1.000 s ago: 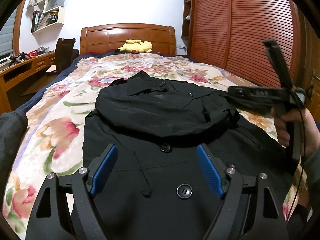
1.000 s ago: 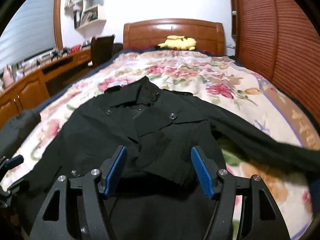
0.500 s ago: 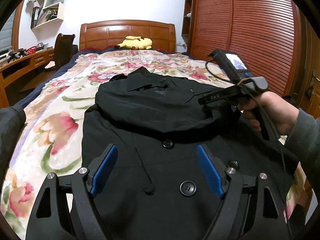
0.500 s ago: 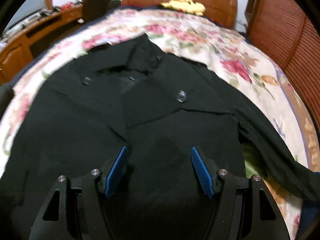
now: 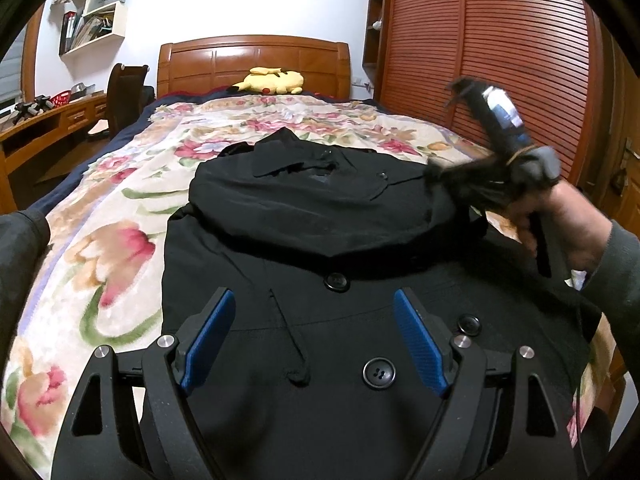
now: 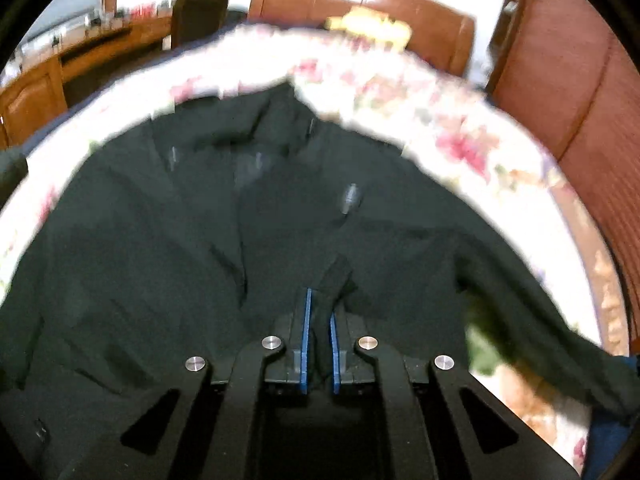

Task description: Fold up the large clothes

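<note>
A large black buttoned coat lies on the floral bedspread, collar toward the headboard, one sleeve folded across its chest. My left gripper is open and empty, hovering over the coat's lower front near its buttons. My right gripper is shut on a pinch of the coat's black fabric at its chest fold. In the left wrist view the right gripper is at the coat's right shoulder, blurred. The coat's other sleeve trails to the right.
A yellow plush toy lies by the wooden headboard. A slatted wooden wardrobe stands along the right. A desk and chair stand at the left. A dark garment lies at the left bed edge.
My right gripper has dropped onto the coat and closed on a fold of its fabric; it was open half a second ago. The left gripper has stayed still and open.
</note>
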`<act>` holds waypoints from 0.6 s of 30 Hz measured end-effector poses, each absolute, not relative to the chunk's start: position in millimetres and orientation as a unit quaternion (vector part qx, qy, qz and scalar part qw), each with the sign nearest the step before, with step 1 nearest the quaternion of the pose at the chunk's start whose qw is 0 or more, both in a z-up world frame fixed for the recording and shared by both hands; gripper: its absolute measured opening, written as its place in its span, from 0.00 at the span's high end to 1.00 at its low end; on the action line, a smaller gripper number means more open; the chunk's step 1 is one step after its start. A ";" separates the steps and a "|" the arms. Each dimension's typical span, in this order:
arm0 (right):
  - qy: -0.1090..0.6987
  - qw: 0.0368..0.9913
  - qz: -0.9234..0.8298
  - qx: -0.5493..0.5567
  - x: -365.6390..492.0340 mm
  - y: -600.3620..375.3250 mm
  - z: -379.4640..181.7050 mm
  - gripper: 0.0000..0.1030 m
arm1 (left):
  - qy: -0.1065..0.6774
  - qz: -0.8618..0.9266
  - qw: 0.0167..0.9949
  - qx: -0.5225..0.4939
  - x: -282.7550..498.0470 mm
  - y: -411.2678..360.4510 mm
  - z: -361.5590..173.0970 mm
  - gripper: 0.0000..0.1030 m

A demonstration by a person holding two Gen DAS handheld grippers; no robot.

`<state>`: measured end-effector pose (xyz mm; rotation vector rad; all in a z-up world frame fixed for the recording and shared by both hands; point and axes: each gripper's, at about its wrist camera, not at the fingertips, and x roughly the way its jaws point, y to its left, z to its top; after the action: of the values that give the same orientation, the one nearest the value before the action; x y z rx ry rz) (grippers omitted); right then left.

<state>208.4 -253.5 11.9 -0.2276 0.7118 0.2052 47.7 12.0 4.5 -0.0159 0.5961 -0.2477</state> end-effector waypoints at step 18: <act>0.363 0.923 0.127 -0.028 58.5 -328.7 -37.2 0.79 | 0.282 -0.128 0.951 -0.019 39.2 15.6 9.5 0.21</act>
<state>58.5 -328.7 -37.2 -0.0576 0.7448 0.2603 39.2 15.6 9.5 -0.0395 0.5736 -0.2610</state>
